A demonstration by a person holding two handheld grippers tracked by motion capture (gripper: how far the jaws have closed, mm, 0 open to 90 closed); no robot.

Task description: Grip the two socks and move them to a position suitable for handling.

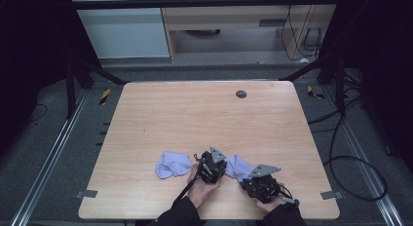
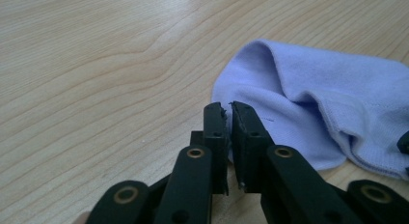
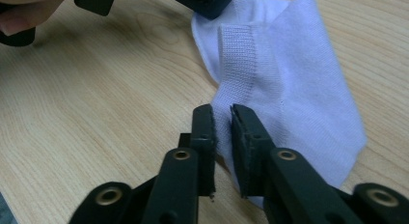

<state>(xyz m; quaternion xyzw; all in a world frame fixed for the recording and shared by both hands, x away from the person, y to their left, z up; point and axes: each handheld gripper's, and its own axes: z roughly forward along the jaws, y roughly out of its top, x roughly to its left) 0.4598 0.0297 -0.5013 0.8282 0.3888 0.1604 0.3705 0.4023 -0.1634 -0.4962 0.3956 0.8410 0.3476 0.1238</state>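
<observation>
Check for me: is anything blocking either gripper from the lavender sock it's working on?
Nothing visible. The left gripper and the right gripper each have their jaws pinched on an edge of the same lavender sock; bare table lies around it.

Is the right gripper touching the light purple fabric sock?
Touching. The right gripper view shows the right gripper pinching the edge of the light purple fabric sock.
</observation>
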